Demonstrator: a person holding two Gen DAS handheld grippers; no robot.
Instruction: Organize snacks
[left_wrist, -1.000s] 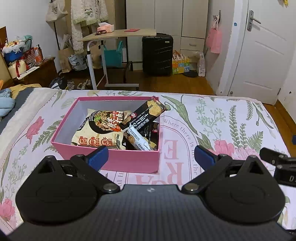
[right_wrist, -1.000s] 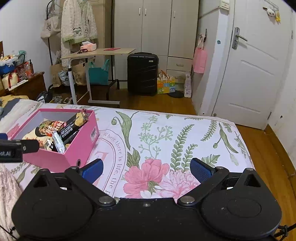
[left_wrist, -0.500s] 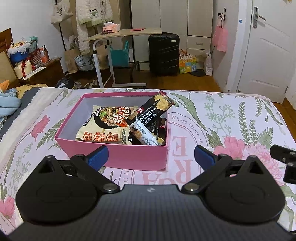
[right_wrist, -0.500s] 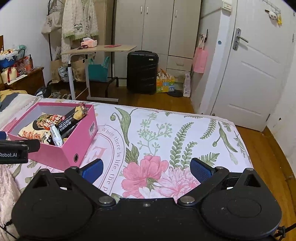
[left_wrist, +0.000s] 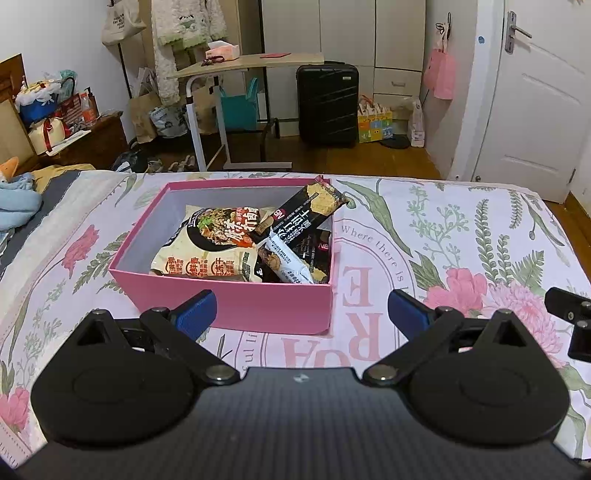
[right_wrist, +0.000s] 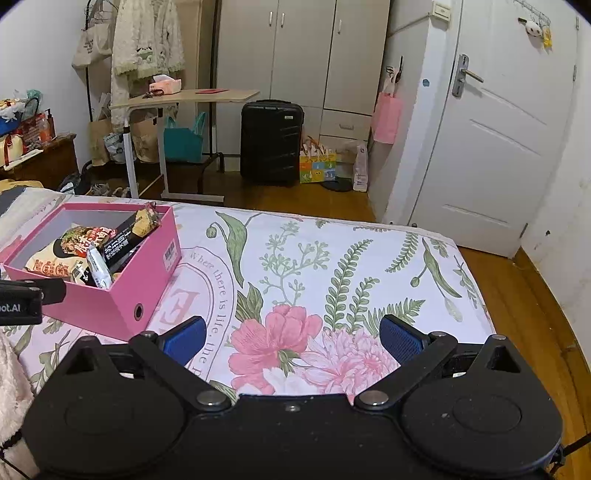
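Item: pink box (left_wrist: 236, 306), lidless, centre of the left wrist frame and left edge of the right wrist frame; rests on a floral bedsheet (right_wrist: 332, 266); holds the snacks.

Contents: instant noodle packet (left_wrist: 218, 247), pale, lying flat on the box's left side; long black cracker packet (left_wrist: 303, 214), propped diagonally with its top end over the far right rim; slim white-and-black bar wrapper (left_wrist: 290, 260) leaning against it at the near right; further dark packets beneath, not legible.

Handling, judged: all packets light, soft film wrappers, crinkly and somewhat slippery; crackers and noodles probably brittle, so a gentle pinch; best hold for the black packet likely its raised end or crimped seal, for the noodle packet an edge seam; the box stiff card, light, liable to slide on cloth if pushed.

Left gripper (left_wrist: 301, 306): fingers spread wide, nothing between them; hovers just short of the box's near wall.

Right gripper (right_wrist: 291, 339): fingers likewise wide apart and empty; over bare sheet at lower centre, the box to its left and apart.

Surroundings: black suitcase (right_wrist: 271, 142), rolling side table (right_wrist: 184, 98), white door (right_wrist: 498, 147), all upper frame and well apart; no obstruction apart from the box's walls and the overlapping packets.
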